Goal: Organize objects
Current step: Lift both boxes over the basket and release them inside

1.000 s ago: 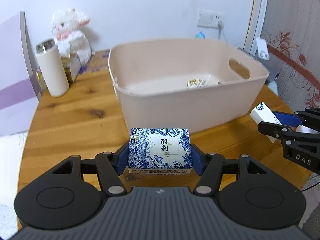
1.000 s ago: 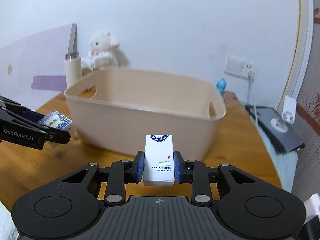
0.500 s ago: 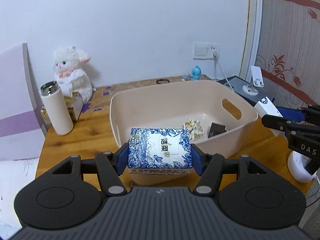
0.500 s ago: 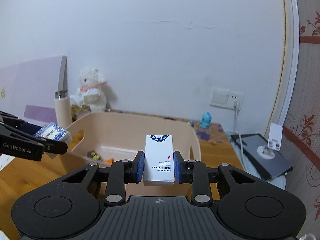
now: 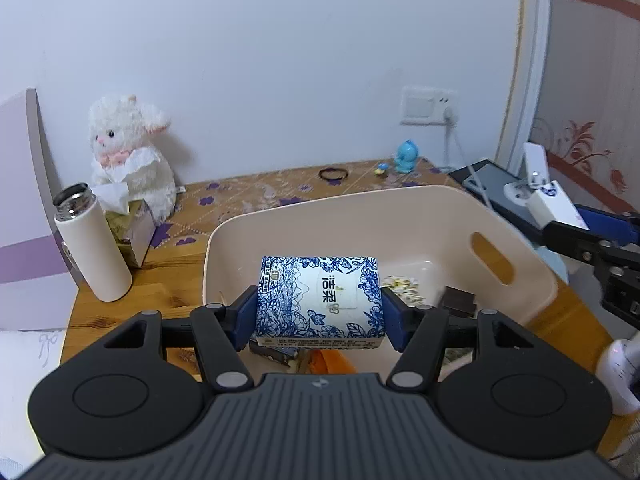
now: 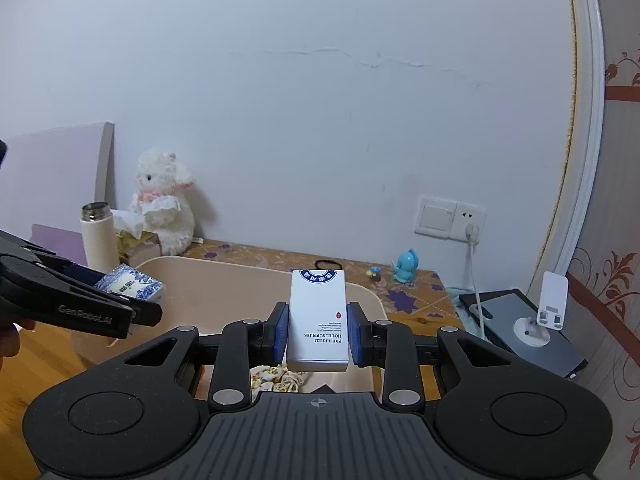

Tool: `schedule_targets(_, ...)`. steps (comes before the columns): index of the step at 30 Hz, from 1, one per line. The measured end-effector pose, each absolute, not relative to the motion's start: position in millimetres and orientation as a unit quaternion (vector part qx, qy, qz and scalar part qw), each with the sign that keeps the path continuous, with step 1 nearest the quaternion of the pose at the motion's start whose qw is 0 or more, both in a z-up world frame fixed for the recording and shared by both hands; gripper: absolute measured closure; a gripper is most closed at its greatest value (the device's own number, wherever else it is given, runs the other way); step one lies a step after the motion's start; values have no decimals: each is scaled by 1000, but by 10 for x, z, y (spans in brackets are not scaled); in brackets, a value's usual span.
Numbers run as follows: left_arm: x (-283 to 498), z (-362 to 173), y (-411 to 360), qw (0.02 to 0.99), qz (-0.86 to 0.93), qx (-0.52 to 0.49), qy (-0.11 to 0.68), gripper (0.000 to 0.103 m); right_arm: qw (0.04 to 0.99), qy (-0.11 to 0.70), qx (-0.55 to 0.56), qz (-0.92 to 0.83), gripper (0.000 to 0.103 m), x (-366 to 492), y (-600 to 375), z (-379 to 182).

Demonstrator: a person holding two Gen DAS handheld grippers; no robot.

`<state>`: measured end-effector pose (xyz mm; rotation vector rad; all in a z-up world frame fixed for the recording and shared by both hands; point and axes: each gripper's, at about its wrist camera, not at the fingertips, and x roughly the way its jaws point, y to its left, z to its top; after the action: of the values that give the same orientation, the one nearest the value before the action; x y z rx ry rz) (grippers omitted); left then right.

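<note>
My left gripper [image 5: 319, 312] is shut on a blue-and-white tissue pack [image 5: 320, 300] and holds it above the near part of the beige plastic bin [image 5: 520, 256]. My right gripper [image 6: 318, 334] is shut on a white hotel-supplies box [image 6: 318, 316] and holds it over the bin's [image 6: 240, 280] right end. In the left wrist view the white box [image 5: 554, 204] and right gripper show at the right edge. In the right wrist view the tissue pack [image 6: 132, 286] shows at the left. Inside the bin lie a floral packet [image 5: 404, 288], a dark square [image 5: 458, 302] and an orange item [image 5: 336, 360].
A white thermos [image 5: 94, 244], a tissue box [image 5: 134, 228] and a white plush toy [image 5: 128, 152] stand at the table's back left. A blue figurine [image 5: 406, 156] and a hair tie [image 5: 333, 174] lie near the wall. A tablet with a white stand [image 6: 536, 320] is at the right.
Both grippers have risen from table level and moved forward over the bin, each still holding its object. The bin's inside has come into view.
</note>
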<state>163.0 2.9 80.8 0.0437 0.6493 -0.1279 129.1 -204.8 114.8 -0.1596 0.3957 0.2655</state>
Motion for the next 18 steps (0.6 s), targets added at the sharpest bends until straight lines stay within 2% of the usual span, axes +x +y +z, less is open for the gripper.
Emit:
schedule_targets(9, 2121, 465, 38, 925, -47, 40, 374, 39, 960, 238, -86, 116, 75, 1743, -2014, 922)
schedule_targets(18, 2318, 193, -87, 908, -49, 102, 403, 38, 940, 301, -103, 121, 75, 2010, -1985, 625)
